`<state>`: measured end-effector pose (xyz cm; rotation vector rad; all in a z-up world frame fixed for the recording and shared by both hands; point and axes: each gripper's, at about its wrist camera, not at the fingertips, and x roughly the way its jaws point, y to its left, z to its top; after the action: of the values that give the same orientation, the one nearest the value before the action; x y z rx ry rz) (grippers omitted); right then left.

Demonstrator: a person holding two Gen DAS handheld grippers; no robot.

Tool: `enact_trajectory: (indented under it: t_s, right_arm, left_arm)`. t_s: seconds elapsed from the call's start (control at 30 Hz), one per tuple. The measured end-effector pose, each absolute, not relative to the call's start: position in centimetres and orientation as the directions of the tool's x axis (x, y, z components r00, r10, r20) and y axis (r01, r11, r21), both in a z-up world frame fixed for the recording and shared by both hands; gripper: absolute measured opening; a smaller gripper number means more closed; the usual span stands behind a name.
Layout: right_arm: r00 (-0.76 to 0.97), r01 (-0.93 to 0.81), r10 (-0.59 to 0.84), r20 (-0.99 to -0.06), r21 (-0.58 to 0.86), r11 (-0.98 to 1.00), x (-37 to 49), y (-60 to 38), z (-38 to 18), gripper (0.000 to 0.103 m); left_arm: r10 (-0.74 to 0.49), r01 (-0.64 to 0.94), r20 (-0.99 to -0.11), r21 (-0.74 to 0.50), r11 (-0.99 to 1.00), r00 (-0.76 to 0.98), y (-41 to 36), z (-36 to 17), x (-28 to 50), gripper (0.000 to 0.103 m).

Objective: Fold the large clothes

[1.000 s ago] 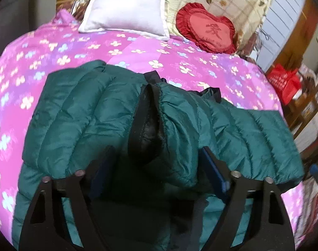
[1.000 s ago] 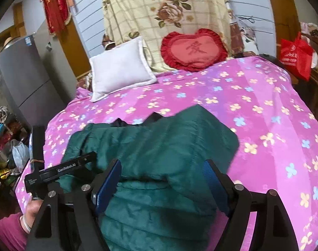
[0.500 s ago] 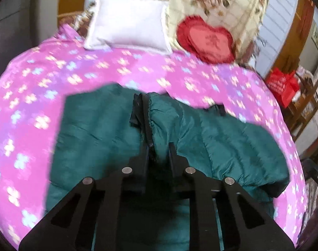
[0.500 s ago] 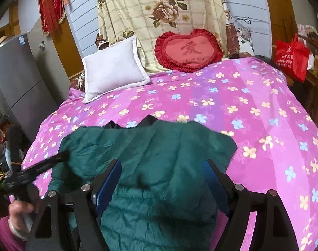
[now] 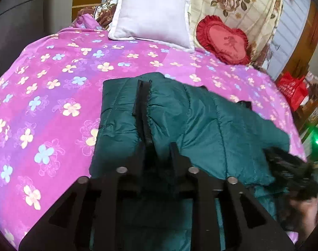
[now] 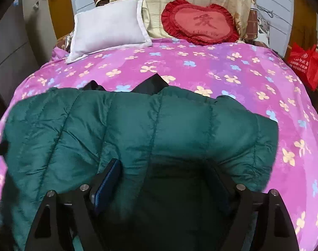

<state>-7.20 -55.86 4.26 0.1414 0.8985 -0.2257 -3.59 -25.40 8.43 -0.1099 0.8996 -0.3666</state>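
A dark green quilted jacket (image 5: 201, 121) lies on the pink flowered bedspread (image 5: 54, 83). My left gripper (image 5: 161, 152) stands narrow, with the jacket's black zipper edge (image 5: 143, 108) bunched between its fingers; the jaws are opening slightly. In the right wrist view the jacket (image 6: 138, 129) fills the foreground. My right gripper (image 6: 165, 179) hovers low over its near part with the jaws wide and still opening; fabric lies between the fingers, but the pads do not press on it. That gripper shows as a blurred black shape (image 5: 288, 173) at the right edge of the left wrist view.
A white pillow (image 6: 108, 27) and a red heart cushion (image 6: 201, 25) lean at the head of the bed, before a floral blanket. A red bag (image 6: 305, 62) hangs beyond the bed's right side. A grey cabinet (image 5: 16, 21) stands to the left.
My left gripper shut on the jacket's zipper edge and drew it left across the bed. My right gripper sank closer to the jacket, still wide.
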Motion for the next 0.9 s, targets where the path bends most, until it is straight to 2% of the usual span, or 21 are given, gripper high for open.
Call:
enact_trajectory:
  t_s: [0.07,0.23,0.37,0.6,0.7,0.83,0.9]
  right_arm:
    - [0.596,0.253,-0.121,-0.794,0.043,0.966,-7.0,-56.5,4.5,0.082]
    - [0.618,0.278,-0.136,-0.774,0.054,0.959,-9.0,-57.4,7.5,0.082]
    - [0.621,0.307,-0.177,-0.764,0.028,0.951,-10.5,-58.1,9.1,0.082]
    - [0.583,0.363,-0.183,-0.791,0.053,0.930,-9.3,-60.6,7.0,0.082]
    - [0.559,0.383,-0.196,-0.806,0.041,0.923,-8.3,-61.5,5.3,0.082]
    - [0.563,0.404,-0.165,-0.810,0.095,0.910,-7.6,-62.9,3.9,0.083]
    - [0.557,0.393,-0.172,-0.813,0.076,0.916,-7.5,-62.7,4.2,0.083]
  left_arm:
    - [-0.376,0.255,-0.736,-0.278,0.926,0.564,-24.7,9.2,-3.6,0.058]
    - [-0.398,0.242,-0.646,-0.320,0.916,0.651,-23.7,12.6,-4.1,0.075]
    - [-0.386,0.252,-0.659,-0.293,0.922,0.646,-25.0,12.5,-3.5,0.076]
    - [-0.288,0.241,-0.794,-0.184,0.953,0.535,-28.9,6.8,-1.3,0.076]
    - [-0.252,0.257,-0.791,-0.124,0.958,0.558,-29.9,5.7,-1.2,0.081]
    - [-0.249,0.266,-0.799,-0.116,0.957,0.547,-30.3,5.2,-0.9,0.082]
    - [-0.240,0.267,-0.805,-0.106,0.958,0.542,-30.6,5.1,-0.7,0.083]
